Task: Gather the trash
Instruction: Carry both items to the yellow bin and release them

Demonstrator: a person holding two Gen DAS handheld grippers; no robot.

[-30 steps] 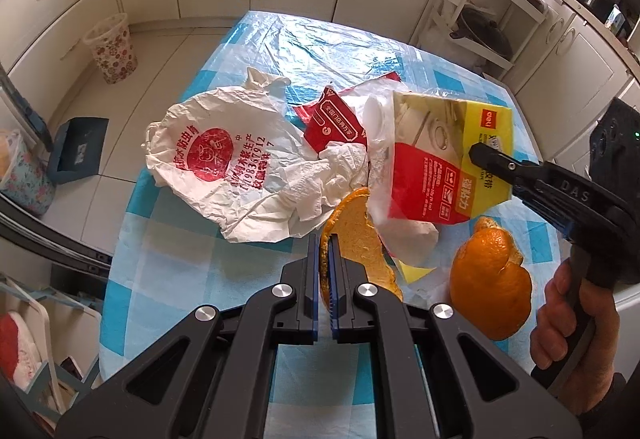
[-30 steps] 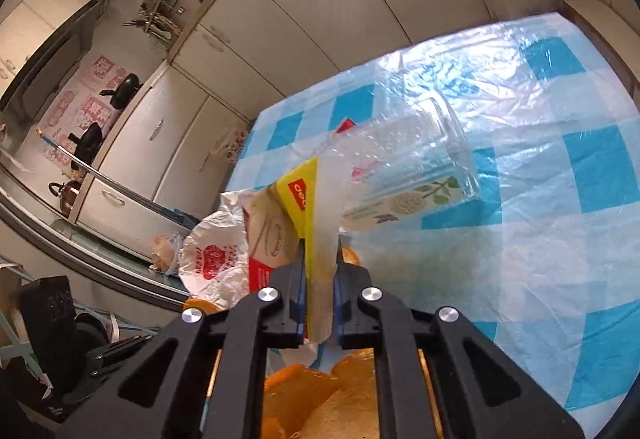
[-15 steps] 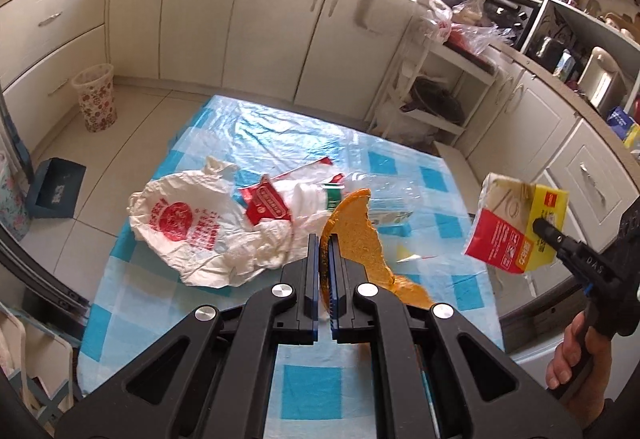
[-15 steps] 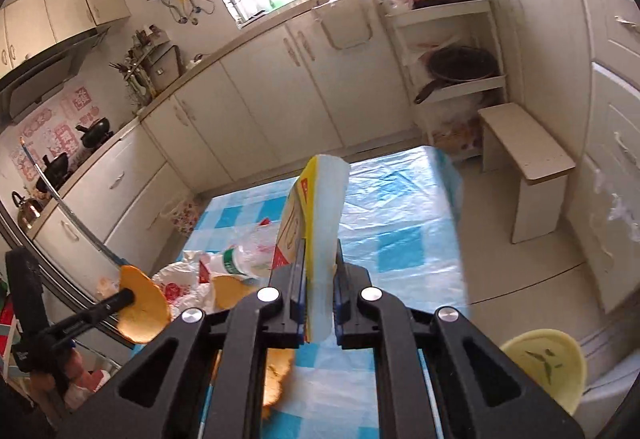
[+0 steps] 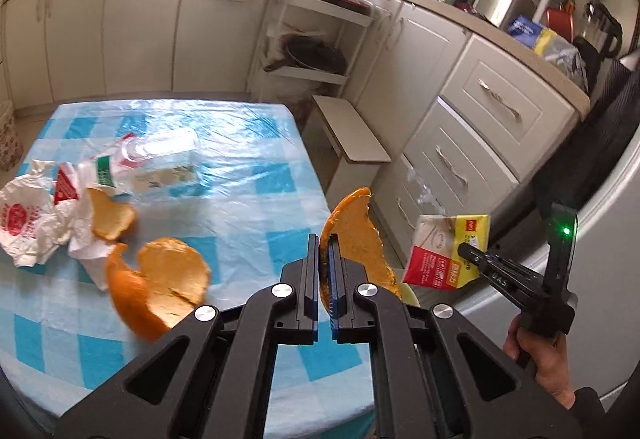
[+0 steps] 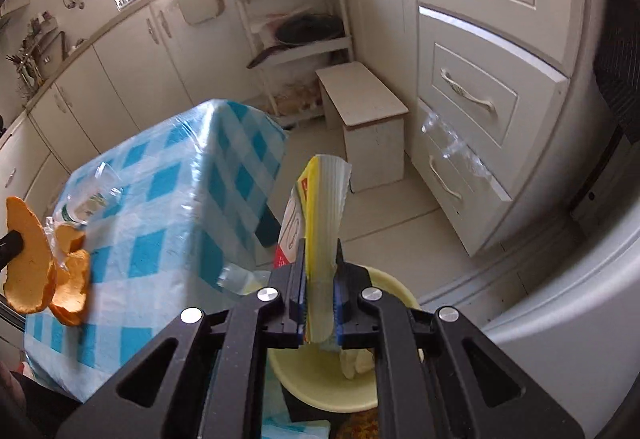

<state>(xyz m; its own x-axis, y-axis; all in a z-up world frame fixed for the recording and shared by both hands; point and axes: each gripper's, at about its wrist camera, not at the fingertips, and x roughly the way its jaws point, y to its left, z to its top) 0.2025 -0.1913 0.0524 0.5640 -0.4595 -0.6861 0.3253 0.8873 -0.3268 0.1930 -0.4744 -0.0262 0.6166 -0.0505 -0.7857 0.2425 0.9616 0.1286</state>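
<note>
The left gripper (image 5: 324,271) pinches a light, bendy peel (image 5: 354,235) mid-frame; the right gripper (image 6: 320,295) squeezes a soft carton (image 6: 316,223).

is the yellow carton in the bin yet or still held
Still held: the right tongs clamp the carton above the yellow bin, not inside it.

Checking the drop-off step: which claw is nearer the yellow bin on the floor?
Right. The right claw, shut on the flattened carton, hangs directly above the yellow bin. The left claw, gripping an orange peel, sits beside it at the table's edge.
</note>
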